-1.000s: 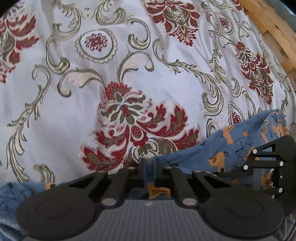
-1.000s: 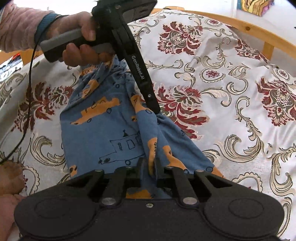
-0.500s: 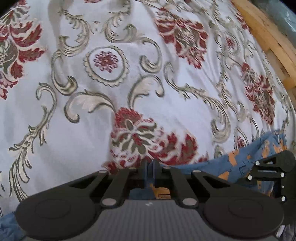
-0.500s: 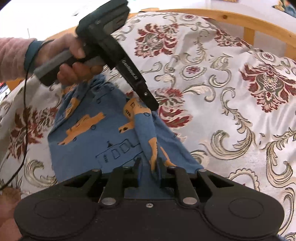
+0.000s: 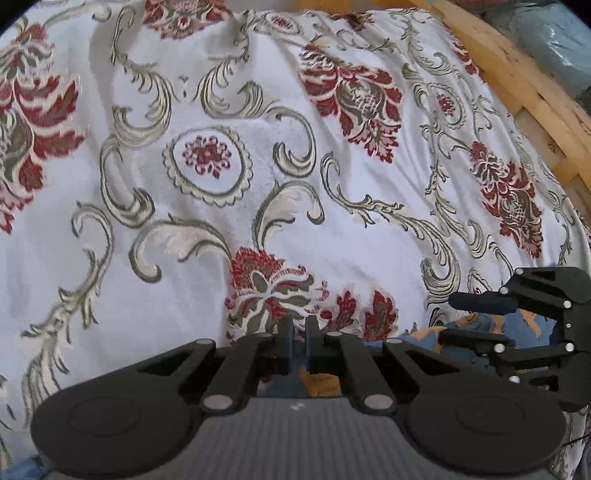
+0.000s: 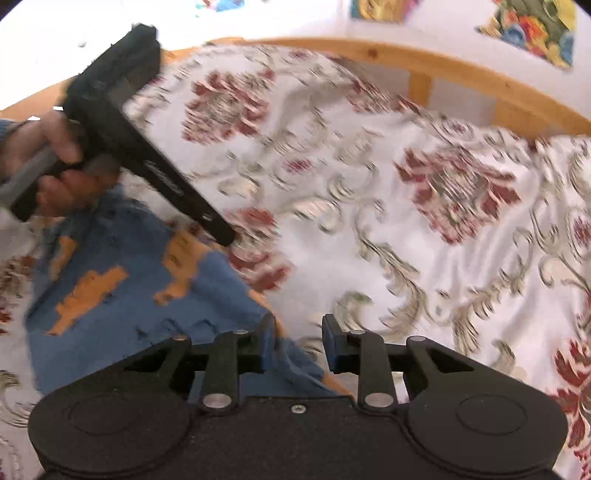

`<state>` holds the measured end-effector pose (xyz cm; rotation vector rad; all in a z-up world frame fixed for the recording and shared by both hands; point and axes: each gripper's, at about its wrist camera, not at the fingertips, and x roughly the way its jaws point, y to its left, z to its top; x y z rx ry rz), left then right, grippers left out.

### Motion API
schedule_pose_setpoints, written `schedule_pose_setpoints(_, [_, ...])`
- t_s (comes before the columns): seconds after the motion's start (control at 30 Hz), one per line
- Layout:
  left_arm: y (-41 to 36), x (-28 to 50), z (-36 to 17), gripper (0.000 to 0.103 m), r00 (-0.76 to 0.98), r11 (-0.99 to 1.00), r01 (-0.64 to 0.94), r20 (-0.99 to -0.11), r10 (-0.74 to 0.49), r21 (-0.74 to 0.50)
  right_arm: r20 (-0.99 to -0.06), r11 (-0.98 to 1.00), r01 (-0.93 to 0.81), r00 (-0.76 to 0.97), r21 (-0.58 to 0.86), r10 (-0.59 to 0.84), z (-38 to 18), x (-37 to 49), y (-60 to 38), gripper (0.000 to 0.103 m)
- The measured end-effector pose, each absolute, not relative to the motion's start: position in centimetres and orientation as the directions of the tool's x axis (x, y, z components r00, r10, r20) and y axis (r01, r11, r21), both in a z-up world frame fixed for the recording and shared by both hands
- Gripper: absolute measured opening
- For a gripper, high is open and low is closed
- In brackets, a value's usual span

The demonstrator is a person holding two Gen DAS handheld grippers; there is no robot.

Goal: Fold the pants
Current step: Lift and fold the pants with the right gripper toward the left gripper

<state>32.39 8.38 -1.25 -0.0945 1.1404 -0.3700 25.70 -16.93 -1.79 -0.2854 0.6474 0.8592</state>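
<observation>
A floral bedspread (image 5: 229, 206) covers a bed with a wooden frame (image 6: 421, 61); bright pictures (image 6: 535, 26) hang on the white wall (image 6: 280, 18).

We see soft matt cloth in the blue pants (image 6: 122, 295) by our right tool (image 6: 298, 341), matt black plastic with bright metal pins, a faintly sheened woven bedspread (image 5: 258, 177) ahead of it, and smooth pale wood in the bed frame (image 6: 424, 62) beyond.

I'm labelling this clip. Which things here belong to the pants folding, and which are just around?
In the job: pants; left gripper, shut on the pants; right gripper, opening.
Just around: bedspread; bed frame; pictures on the wall.
</observation>
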Motion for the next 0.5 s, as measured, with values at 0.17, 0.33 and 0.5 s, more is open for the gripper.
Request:
schedule_pose_setpoints(0.17, [8.0, 32.4, -1.1, 0.016, 0.324, 0.928, 0.282, -0.886, -0.331, -0.243, -0.617, 0.496, -0.867, 0.368, 0.042, 0.695, -1.4, 23.3, -15.7, 0.030])
schedule_pose_setpoints(0.33, [7.1, 32.2, -1.8, 0.014, 0.277, 0.922, 0.326, -0.911, -0.305, -0.209, -0.642, 0.375, -0.922, 0.230, 0.097, 0.731, -1.5, 20.6, -14.1, 0.028])
schedule_pose_setpoints(0.5, [6.0, 32.2, -1.3, 0.003, 0.368, 0.940, 0.328, -0.904, -0.217, -0.093, -0.705, 0.324, -0.944, 0.195, 0.053, 0.682, -3.9, 16.8, -13.1, 0.027])
